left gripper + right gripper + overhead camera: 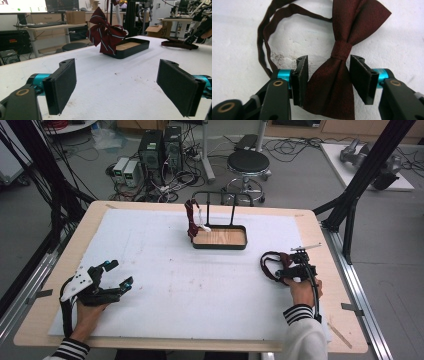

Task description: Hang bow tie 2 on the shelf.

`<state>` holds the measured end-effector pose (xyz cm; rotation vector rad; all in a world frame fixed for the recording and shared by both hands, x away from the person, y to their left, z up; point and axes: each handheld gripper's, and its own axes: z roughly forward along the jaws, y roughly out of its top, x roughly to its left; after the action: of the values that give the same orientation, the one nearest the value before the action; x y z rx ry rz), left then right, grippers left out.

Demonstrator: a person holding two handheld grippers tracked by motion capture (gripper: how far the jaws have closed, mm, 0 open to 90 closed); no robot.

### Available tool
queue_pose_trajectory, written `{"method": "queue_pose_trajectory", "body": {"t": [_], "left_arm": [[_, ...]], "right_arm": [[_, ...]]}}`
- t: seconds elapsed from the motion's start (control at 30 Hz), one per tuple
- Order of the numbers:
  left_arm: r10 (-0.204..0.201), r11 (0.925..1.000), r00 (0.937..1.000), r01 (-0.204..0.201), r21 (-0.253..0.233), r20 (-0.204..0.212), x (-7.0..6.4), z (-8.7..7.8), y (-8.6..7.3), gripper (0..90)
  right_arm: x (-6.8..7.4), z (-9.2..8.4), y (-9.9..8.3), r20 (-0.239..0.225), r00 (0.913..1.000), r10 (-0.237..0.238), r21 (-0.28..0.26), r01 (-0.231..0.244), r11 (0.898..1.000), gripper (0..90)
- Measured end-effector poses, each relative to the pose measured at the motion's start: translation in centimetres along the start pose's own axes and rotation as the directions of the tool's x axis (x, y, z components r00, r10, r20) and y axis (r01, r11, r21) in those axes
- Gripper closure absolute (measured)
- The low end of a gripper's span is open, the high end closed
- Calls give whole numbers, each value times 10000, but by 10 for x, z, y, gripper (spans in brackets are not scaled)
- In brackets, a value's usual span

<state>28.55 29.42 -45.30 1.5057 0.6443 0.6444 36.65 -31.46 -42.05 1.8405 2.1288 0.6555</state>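
Right gripper (328,75) — jaws partly open, straddling the dark red fabric bow tie (342,47), not clamped. Left gripper (125,87) — wide open, empty.

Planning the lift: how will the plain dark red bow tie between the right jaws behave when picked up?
The bow tie is soft fabric, so it will probably sag. Its thin strap lies in a loose loop and will likely dangle. It looks light, and the knot offers the firmest grip.
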Motion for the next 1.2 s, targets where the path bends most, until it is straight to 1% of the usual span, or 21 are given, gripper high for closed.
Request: {"method": "queue_pose_trajectory", "body": {"t": [0.07, 0.13, 0.17, 0.2, 0.23, 0.27, 0.3, 0.33, 0.4, 0.5, 0.63, 0.77, 0.9, 1.0, 1.13, 1.17, 1.2], "left_arm": [[-3, 10000, 10000, 3, -9, 1, 0, 0, 0, 165], [-1, 10000, 10000, 1, -12, 3, 0, 0, 0, 165], [14, 10000, 10000, -14, -10, 6, 0, 0, 0, 166], [14, 10000, 10000, -14, -10, 6, 0, 0, 0, 166], [13, 10000, 10000, -13, -11, 7, 0, 0, 0, 166], [10, 10000, 10000, -10, -10, 6, 0, 0, 0, 166], [15, 10000, 10000, -15, -10, 6, 0, 0, 0, 166], [14, 10000, 10000, -14, -8, 5, 0, 0, 0, 166], [16, 10000, 10000, -16, -13, 3, 0, 0, 0, 166], [23, 10000, 10000, -23, -1, 2, 0, 0, 0, 166], [22, 10000, 10000, -22, -6, 2, 0, 0, 0, 166], [25, 10000, 10000, -25, 3, -5, 0, 0, 0, 166], [18, 10000, 10000, -18, -7, -4, 0, 0, 0, 166], [16, 10000, 10000, -16, 2, -10, 0, 0, 0, 166], [19, 10000, 10000, -19, 3, -4, 0, 0, 0, 167], [23, 10000, 10000, -23, 3, -1, 0, 0, 0, 167], [19, 10000, 10000, -19, 5, -4, 0, 0, 0, 167]], "right_arm": [[-1, 1, 0, 0, 10000, 49, -14, -49, 10000, 543], [-1, 0, 0, 148, 9999, -30, 52, 30, 10000, 624], [-1, 0, 0, 264, 9996, -41, 62, 40, 10000, 651], [-1, 0, 0, 264, 9996, -41, 62, 40, 10000, 651], [-2, -1, 0, 356, 9994, -40, 119, 36, 9999, 697], [-2, -1, 0, 356, 9994, -40, 119, 36, 9999, 697], [-2, -1, 0, 429, 9991, -43, 164, 36, 9999, 725], [-2, -1, 0, 429, 9991, -43, 164, 36, 9999, 725], [-3, -1, 0, 379, 9993, -45, 164, 39, 9999, 759], [-5, -1, 0, 276, 9996, 34, 144, -38, 9999, 770], [-4, -2, 0, 355, 9993, -110, 121, 106, 9999, 773], [-3, -3, 1, 328, 9994, -138, -7, 139, 9999, 775], [-3, -3, 1, 342, 9992, -208, -23, 209, 9998, 775], [-2, -4, 1, 220, 9995, -243, -213, 248, 9995, 779], [-1, -5, 1, 198, 9994, -284, -360, 291, 9989, 779], [0, -7, 1, 200, 9989, -416, -501, 425, 9978, 779], [0, -8, 2, 179, 9990, -419, -613, 429, 9972, 779]]}}
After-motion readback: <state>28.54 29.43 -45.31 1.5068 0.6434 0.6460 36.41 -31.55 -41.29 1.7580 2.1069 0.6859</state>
